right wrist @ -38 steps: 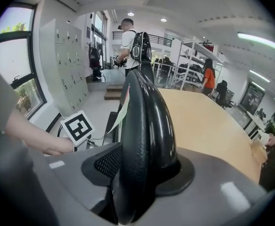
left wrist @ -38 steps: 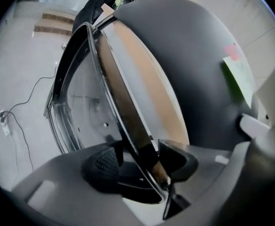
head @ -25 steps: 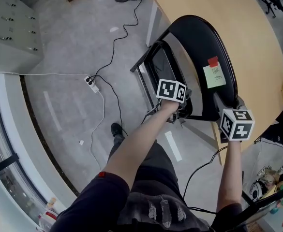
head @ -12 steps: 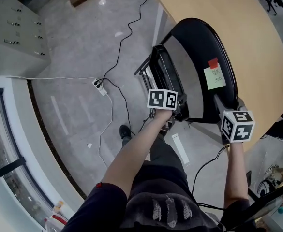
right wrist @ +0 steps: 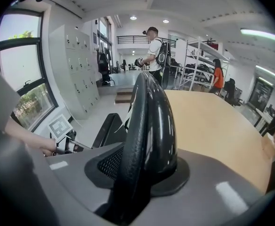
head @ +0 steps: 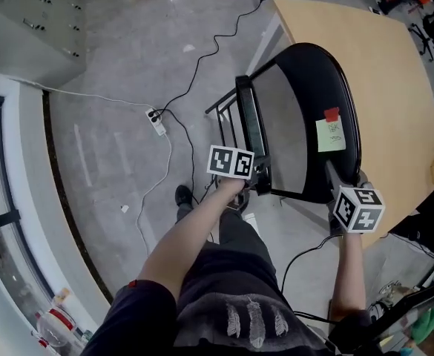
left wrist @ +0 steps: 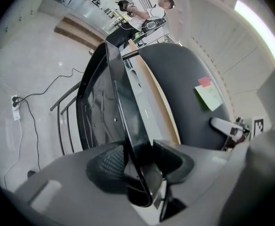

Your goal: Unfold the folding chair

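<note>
The black chair (head: 306, 102) stands a little right of the middle in the head view, with the wooden table (head: 395, 73) just beside it at 2 o'clock. The left gripper (head: 260, 179) has the thin edge of the seat (head: 250, 124) between its jaws, which are closing and press on it from both sides; the seat stands on its edge at 9 o'clock from the back (head: 313, 80). The right gripper (head: 335, 180) has the fat rim of the back between its jaws, which are closing tight on it, at 6 o'clock from a green note (head: 333, 133) stuck on the back.
</note>
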### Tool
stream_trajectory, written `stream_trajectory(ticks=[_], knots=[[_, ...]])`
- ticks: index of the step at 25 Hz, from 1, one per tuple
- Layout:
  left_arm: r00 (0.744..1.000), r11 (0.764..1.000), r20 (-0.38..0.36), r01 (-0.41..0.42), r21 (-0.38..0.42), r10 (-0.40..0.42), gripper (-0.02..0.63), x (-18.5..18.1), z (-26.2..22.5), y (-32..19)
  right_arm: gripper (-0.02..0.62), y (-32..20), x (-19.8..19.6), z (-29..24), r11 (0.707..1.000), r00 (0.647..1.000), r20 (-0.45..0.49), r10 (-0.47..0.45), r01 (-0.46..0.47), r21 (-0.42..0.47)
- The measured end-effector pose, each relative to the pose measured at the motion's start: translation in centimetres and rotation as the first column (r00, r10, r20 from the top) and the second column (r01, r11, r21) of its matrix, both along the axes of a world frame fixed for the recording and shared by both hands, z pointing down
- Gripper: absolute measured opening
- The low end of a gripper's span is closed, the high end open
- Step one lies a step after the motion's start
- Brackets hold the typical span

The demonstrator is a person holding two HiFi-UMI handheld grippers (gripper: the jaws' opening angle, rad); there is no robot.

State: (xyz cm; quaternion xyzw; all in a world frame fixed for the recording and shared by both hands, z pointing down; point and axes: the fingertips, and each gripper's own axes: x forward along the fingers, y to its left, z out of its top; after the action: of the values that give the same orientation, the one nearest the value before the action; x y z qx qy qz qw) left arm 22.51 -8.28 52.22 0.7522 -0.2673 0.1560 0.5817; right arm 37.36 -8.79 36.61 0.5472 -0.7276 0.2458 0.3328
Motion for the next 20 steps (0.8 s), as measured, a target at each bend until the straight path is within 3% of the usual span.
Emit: stream_trajectory(ticks=[5,14,20], knots=[[1.0,0.999,0.011,0.013,0.035,-0.013,0.164,-3.9,0.1,0.9,0.137,0.3,-0.7,0.4,0.998,0.999,0.028,0.038,-0.037,-0.044],[0.992,0.995,-0.086,0.094,0.032,-0.091,0.161,-9.9,0.7,1.8,0.128,0.7,-5.3,0.3,0.997,0.999,0.032,0.036,-0.034,-0.071],[0.975,0.984,-0.136,0.171,-0.049,-0.176,0.155,-14.3,2.5,3.1,0.124,0.7,-5.9,2.1,0.991,0.995,0.077,0.058,-0.048,-0.124]])
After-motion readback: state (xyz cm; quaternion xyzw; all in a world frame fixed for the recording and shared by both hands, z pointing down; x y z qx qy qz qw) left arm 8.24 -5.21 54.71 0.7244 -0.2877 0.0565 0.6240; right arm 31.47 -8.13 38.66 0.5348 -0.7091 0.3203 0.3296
